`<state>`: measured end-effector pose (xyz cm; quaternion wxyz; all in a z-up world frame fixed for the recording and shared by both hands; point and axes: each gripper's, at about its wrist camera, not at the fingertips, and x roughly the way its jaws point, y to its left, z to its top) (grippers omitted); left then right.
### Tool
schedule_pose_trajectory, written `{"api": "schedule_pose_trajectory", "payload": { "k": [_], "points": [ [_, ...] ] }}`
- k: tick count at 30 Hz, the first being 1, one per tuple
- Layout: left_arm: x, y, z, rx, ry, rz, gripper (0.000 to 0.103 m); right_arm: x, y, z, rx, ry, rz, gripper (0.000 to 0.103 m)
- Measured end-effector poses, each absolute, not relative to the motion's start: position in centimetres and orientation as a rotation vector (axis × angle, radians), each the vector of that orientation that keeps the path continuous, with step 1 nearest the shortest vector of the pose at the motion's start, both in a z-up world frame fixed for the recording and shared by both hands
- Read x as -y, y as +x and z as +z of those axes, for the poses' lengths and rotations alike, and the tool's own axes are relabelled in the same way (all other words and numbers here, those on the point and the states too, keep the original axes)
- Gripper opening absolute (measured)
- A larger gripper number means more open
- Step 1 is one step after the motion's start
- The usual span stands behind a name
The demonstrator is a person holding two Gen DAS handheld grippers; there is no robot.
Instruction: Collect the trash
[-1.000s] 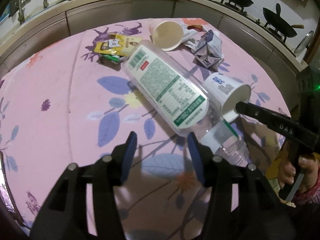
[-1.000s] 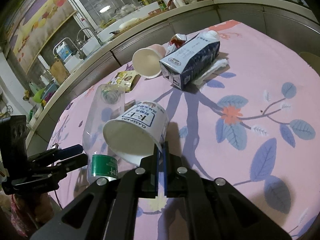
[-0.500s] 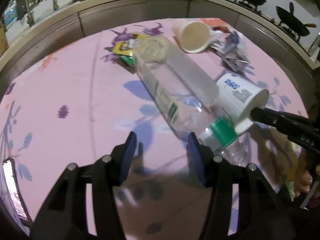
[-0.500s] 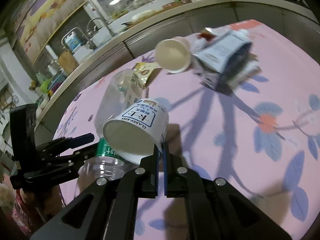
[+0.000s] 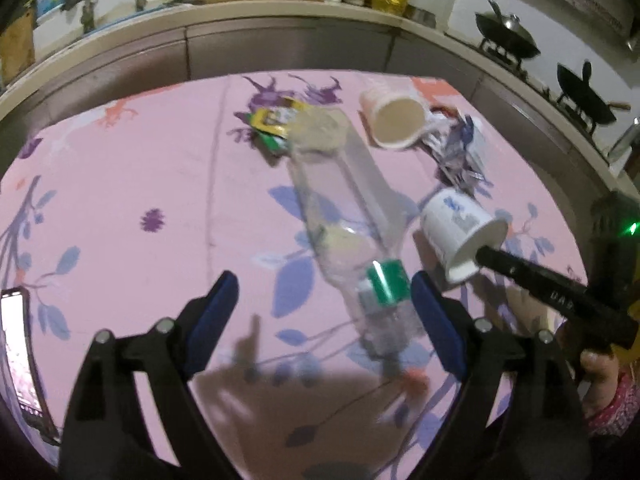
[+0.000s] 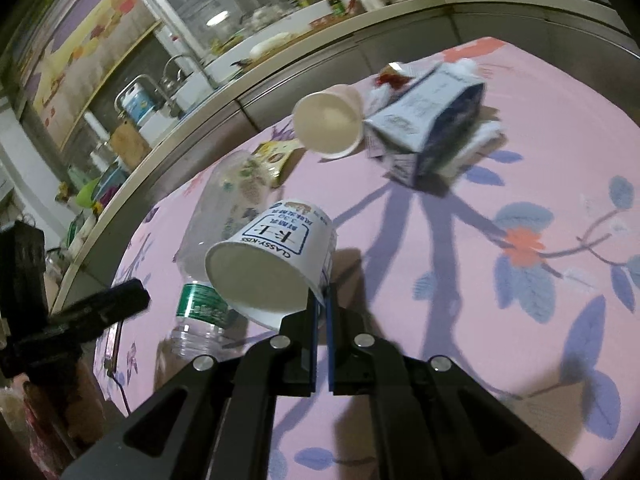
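A clear plastic bottle (image 5: 344, 208) with a green neck band lies on the pink flowered tablecloth (image 5: 140, 184), neck toward me. My left gripper (image 5: 324, 300) is open, its fingers on either side of the bottle's neck and apart from it. My right gripper (image 6: 320, 312) is shut on the rim of a white yogurt cup (image 6: 276, 264) and holds it tilted just above the cloth; the cup also shows in the left wrist view (image 5: 460, 232). The bottle (image 6: 224, 208) lies behind the cup there.
A pink paper cup (image 5: 394, 122) lies on its side at the back beside a blue-and-white carton (image 6: 428, 128). A yellow snack wrapper (image 5: 272, 120) lies behind the bottle. A phone (image 5: 20, 356) rests at the left table edge. Kitchen counter (image 5: 280, 32) curves behind.
The bottle has rolled so its label no longer faces up. My left gripper's fingers have spread wider around the neck. My right gripper keeps hold of the cup, lifted slightly.
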<state>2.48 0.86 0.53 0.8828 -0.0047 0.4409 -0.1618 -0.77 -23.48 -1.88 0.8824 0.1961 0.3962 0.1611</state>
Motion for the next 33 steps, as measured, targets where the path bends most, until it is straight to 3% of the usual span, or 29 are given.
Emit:
{"api": "schedule_pose_trajectory", "payload": {
  "k": [10, 19, 33],
  "points": [
    [4.5, 3.8, -2.0, -0.975, 0.111, -0.283, 0.084, 24.5, -2.0, -2.4, -0.816, 0.392, 0.303, 0.001],
    [3.8, 4.8, -3.5, -0.989, 0.147, -0.179, 0.078, 24.2, -2.0, -2.4, -0.805, 0.361, 0.306, 0.002],
    [2.6, 5.2, -4.3, -1.0, 0.131, -0.154, 0.078, 23.0, -2.1, -2.6, -0.788, 0.336, 0.333, 0.006]
  ]
}}
